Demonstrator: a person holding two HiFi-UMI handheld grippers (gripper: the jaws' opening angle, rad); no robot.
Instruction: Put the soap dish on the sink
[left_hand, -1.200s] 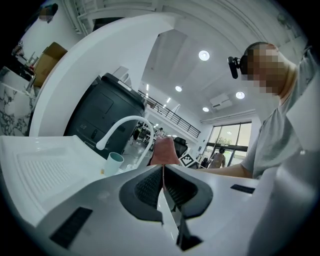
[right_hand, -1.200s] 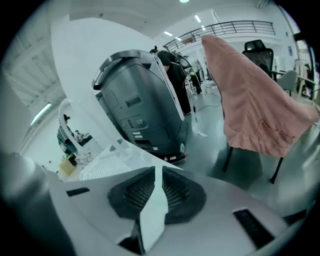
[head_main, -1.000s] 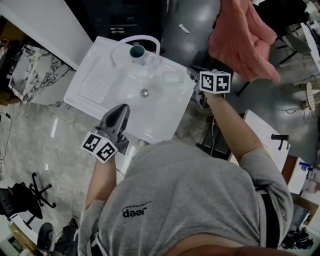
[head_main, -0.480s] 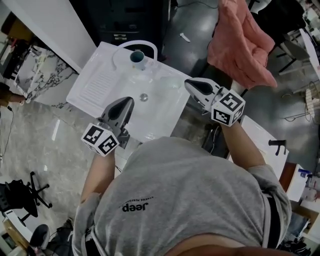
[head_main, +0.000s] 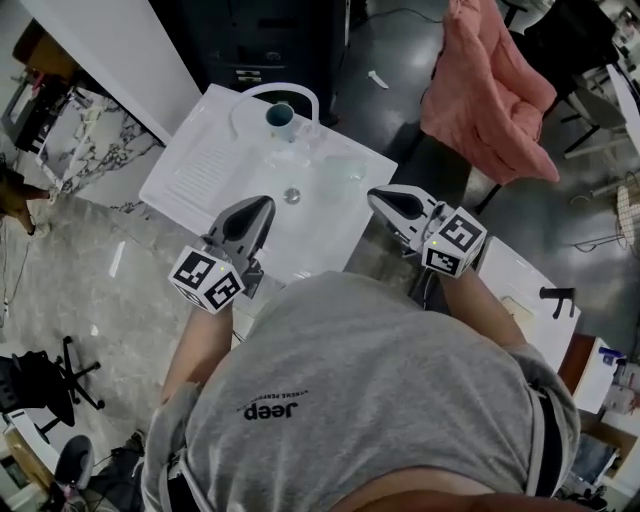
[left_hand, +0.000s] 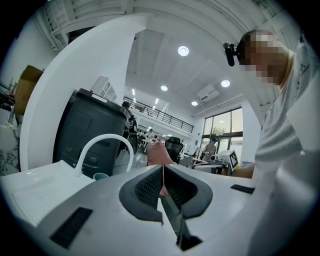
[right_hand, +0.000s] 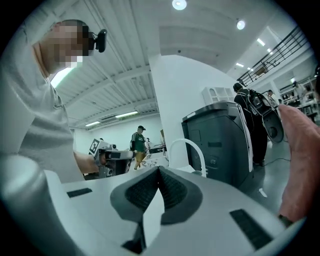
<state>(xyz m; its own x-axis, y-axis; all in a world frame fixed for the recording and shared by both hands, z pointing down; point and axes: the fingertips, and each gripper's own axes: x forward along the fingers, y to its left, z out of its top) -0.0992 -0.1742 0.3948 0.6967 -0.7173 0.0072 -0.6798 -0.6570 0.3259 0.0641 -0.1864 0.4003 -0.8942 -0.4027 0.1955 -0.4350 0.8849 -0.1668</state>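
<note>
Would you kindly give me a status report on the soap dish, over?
Left tongs shut, empty. Right tongs shut, empty. Soap dish sits on the sink, apart from both. Nothing blocking.

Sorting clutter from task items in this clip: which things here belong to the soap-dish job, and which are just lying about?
Job in hand: sink; soap dish, already on it; left gripper and right gripper, both shut and empty.

Lying about: teal cup; pink cloth; black cabinet; office chair.

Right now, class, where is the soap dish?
In the head view, the soap dish sits near the sink's right-hand corner, right of the teal cup and just beyond the right gripper.
</note>
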